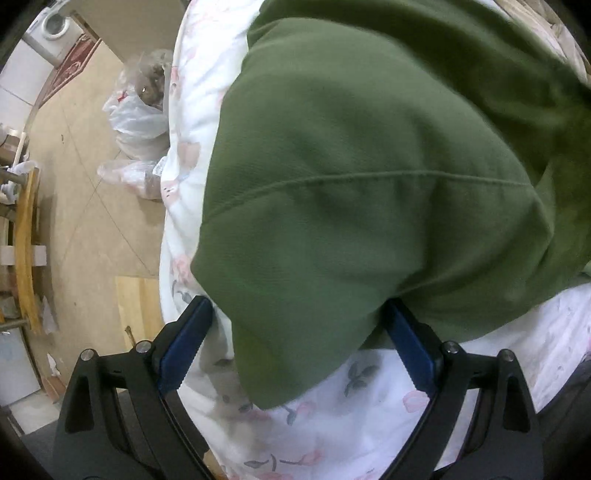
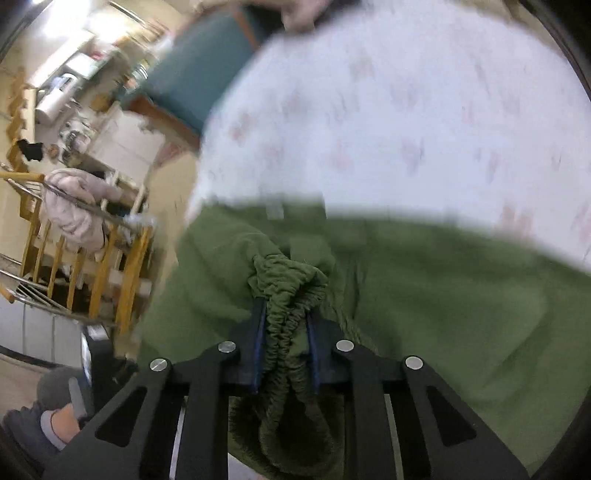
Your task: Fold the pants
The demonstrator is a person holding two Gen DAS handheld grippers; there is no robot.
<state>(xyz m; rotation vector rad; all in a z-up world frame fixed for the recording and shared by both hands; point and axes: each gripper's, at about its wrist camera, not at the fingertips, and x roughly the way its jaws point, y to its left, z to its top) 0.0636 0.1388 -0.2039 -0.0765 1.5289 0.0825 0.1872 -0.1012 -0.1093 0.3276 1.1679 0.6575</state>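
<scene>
Olive-green pants (image 1: 369,166) lie on a white bedspread (image 1: 192,92) printed with pink flowers and grey leaves. Both grippers are black with blue pads (image 1: 184,343). The floor (image 1: 85,192) is beige tile.

- A white floral bedspread (image 1: 192,122) covers the bed.
- Clear plastic bags (image 1: 135,122) sit on the tan floor, touching the bedspread's edge.
- A washing machine (image 1: 55,26) stands well apart from the bedspread.
- A yellow wooden rack (image 2: 110,266) stands beside the bedspread, pale cloth (image 2: 74,210) draped over it.

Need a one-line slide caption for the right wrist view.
Right gripper clamped on the gathered elastic waistband of green pants lying on a floral bedsheet.
</scene>
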